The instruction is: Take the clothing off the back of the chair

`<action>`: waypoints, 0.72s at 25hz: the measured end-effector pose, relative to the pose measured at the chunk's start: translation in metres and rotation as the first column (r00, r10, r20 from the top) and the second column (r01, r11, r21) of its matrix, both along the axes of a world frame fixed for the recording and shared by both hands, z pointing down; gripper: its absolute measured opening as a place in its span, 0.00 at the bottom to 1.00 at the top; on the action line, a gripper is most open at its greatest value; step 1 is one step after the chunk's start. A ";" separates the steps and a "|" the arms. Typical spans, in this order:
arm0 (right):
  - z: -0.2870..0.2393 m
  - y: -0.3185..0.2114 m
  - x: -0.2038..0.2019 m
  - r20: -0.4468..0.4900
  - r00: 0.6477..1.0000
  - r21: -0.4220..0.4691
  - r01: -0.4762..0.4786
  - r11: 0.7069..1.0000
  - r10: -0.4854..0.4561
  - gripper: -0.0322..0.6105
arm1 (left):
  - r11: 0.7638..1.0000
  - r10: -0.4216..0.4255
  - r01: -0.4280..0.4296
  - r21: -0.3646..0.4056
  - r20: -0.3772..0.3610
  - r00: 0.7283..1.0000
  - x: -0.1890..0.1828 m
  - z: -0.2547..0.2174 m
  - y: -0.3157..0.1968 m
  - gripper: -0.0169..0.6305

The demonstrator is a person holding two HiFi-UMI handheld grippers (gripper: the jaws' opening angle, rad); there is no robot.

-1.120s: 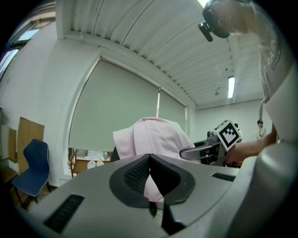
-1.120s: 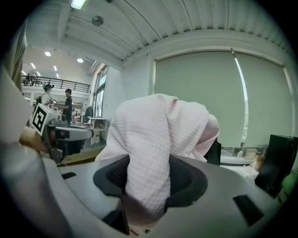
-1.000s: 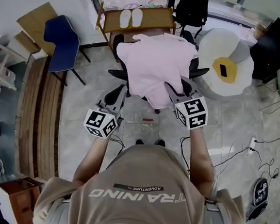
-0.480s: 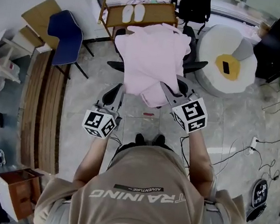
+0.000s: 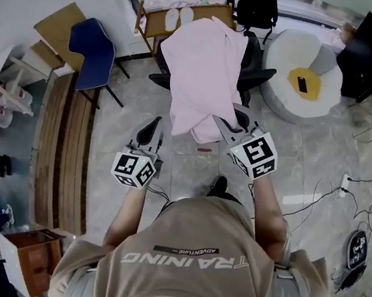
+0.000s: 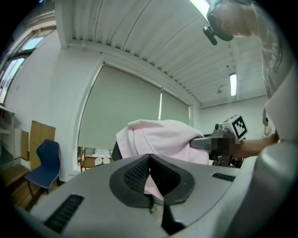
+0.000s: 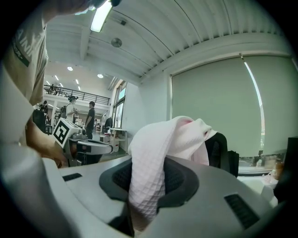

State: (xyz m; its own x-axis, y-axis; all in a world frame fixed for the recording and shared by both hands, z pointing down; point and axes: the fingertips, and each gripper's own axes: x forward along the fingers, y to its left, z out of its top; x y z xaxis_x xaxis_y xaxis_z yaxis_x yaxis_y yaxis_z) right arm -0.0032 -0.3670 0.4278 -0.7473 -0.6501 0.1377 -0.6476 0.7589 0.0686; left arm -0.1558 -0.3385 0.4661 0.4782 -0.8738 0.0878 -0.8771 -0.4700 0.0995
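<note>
A pale pink garment (image 5: 200, 77) hangs over the back of a black office chair (image 5: 259, 64). Its lower hem reaches my right gripper (image 5: 221, 124). In the right gripper view the waffle cloth (image 7: 158, 139) runs down between the pads, and the closing jaws of the right gripper (image 7: 146, 181) pinch it. My left gripper (image 5: 151, 129) hovers left of the hem and does not touch the cloth. In the left gripper view a narrow gap shows in the left gripper (image 6: 150, 162), with the garment (image 6: 160, 139) beyond it.
A blue chair (image 5: 93, 54) stands to the left. A wooden bench (image 5: 192, 15) with slippers is behind the office chair. A white and yellow beanbag (image 5: 291, 49) and a black backpack (image 5: 258, 3) are at the back right. Cables (image 5: 320, 199) lie on the floor on the right.
The pink garment has been drawn out longer and narrower toward me, baring more of the chair on its right side. Both grippers have shifted slightly, the right one keeping the hem.
</note>
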 end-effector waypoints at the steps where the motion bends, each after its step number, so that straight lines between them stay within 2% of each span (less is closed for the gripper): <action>1: -0.002 0.008 -0.001 0.007 1.000 0.000 -0.008 1.000 0.008 0.25 | 1.000 0.007 -0.007 0.004 -0.003 1.000 -0.002 -0.001 0.006 0.05; 8: -0.013 0.081 -0.015 0.092 0.993 -0.012 -0.071 0.997 0.072 0.25 | 0.996 0.090 -0.090 0.011 -0.007 0.996 -0.023 -0.003 0.064 0.05; 18: 0.012 0.172 -0.017 0.087 0.992 -0.094 -0.083 0.992 0.091 0.24 | 0.993 0.111 -0.112 -0.023 -0.031 0.993 -0.029 0.009 0.127 0.05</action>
State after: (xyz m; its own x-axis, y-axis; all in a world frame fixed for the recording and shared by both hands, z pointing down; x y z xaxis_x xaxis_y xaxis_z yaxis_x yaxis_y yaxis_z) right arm -0.0206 -0.1951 0.4397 -0.7004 -0.7013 0.1328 -0.7119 0.6998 -0.0592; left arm -0.1846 -0.2119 0.4748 0.5754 -0.8125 0.0932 -0.8157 -0.5619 0.1371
